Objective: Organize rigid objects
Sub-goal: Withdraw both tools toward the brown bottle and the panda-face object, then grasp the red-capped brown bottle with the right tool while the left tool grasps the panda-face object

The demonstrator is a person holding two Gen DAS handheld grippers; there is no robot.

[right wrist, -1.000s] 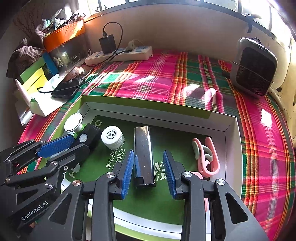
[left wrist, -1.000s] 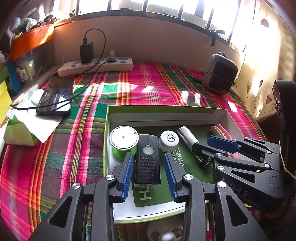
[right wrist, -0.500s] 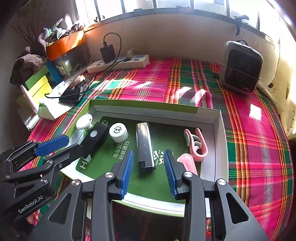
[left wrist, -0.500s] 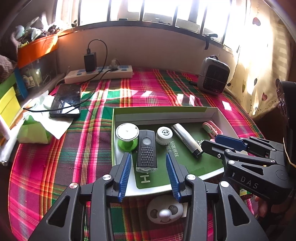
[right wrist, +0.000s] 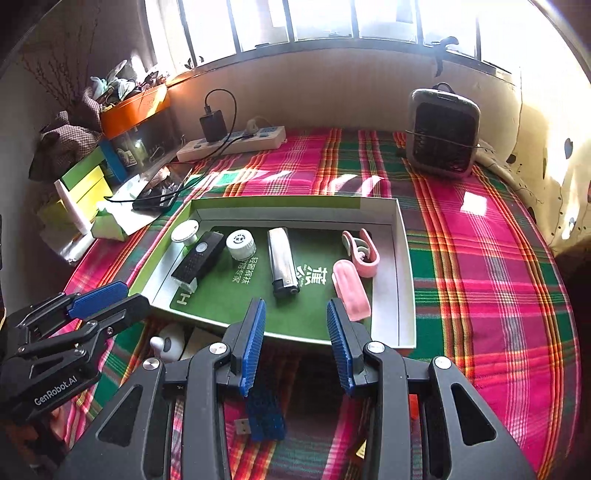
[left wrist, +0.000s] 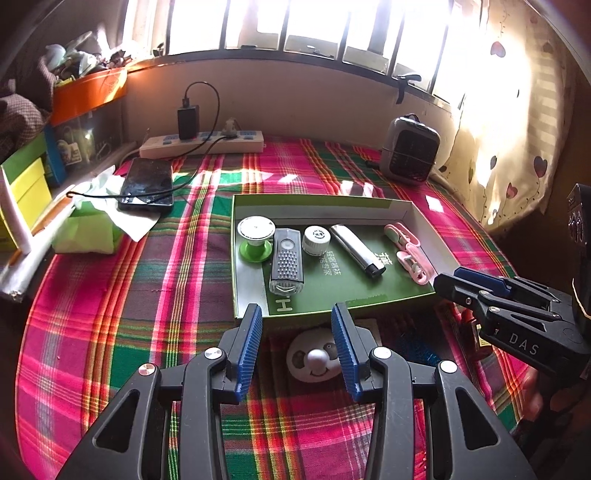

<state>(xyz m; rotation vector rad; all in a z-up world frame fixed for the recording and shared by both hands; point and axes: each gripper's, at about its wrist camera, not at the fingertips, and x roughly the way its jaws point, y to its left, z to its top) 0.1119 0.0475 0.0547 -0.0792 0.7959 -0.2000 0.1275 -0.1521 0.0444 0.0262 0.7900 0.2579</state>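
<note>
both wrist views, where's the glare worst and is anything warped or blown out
Left wrist view: the window and curtain at the upper right are blown out to white, sun patches streak the plaid cloth, and the fisheye bends the wall and sill. Right wrist view: the window is again overexposed, the upper right corner washes out, the tray stays sharp, and the frame corners darken.

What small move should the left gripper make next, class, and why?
Probably lower the left gripper onto the panda toy. Its fingers stand apart and empty just above the toy, which lies outside the tray, while five items already sit in a row inside.
</note>
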